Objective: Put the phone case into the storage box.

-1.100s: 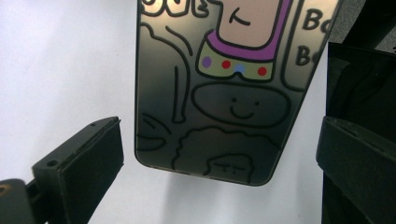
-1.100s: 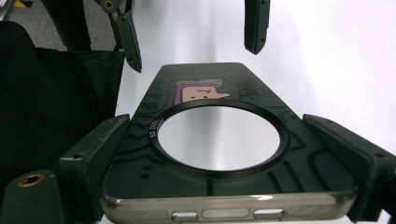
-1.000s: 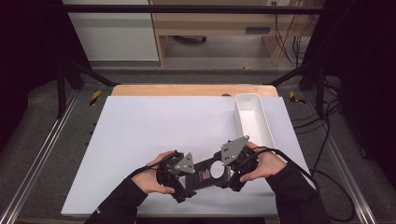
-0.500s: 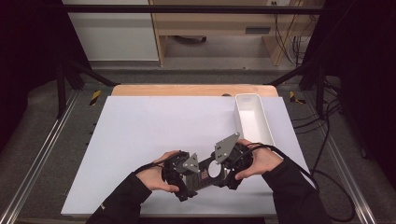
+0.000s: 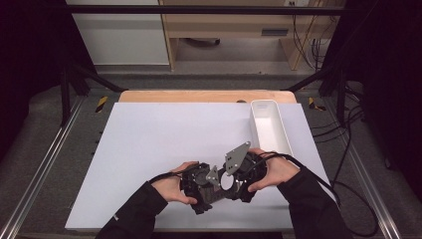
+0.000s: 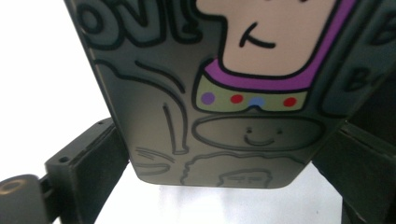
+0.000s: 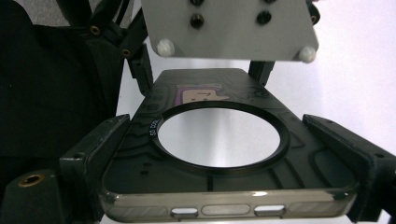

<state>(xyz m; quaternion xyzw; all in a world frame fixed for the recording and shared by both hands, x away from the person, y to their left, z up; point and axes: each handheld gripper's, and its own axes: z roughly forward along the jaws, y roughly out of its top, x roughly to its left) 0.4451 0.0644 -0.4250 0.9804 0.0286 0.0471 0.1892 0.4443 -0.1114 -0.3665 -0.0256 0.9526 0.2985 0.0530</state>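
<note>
A dark translucent phone case (image 5: 225, 184) with a cartoon drawing and a round ring hangs between both grippers near the table's front edge. The left gripper (image 5: 215, 190) comes in from the left. In the left gripper view the case (image 6: 224, 116) spans its two jaws, edges against both pads. Those jaws have just been closing with the case between them. The right gripper (image 5: 233, 180) comes in from the right. In the right gripper view the ring end of the case (image 7: 140, 172) sits clamped between its jaws.
A white sheet (image 5: 164, 139) covers the table. An oblong white tray (image 5: 268, 124) stands at the back right, just beyond the right hand. The left gripper's grey plate (image 7: 229, 28) hangs over the case's far end. Cables trail off to the right.
The two grippers have drawn slightly closer together, the left one sliding right toward the right one. The case stays between them.
</note>
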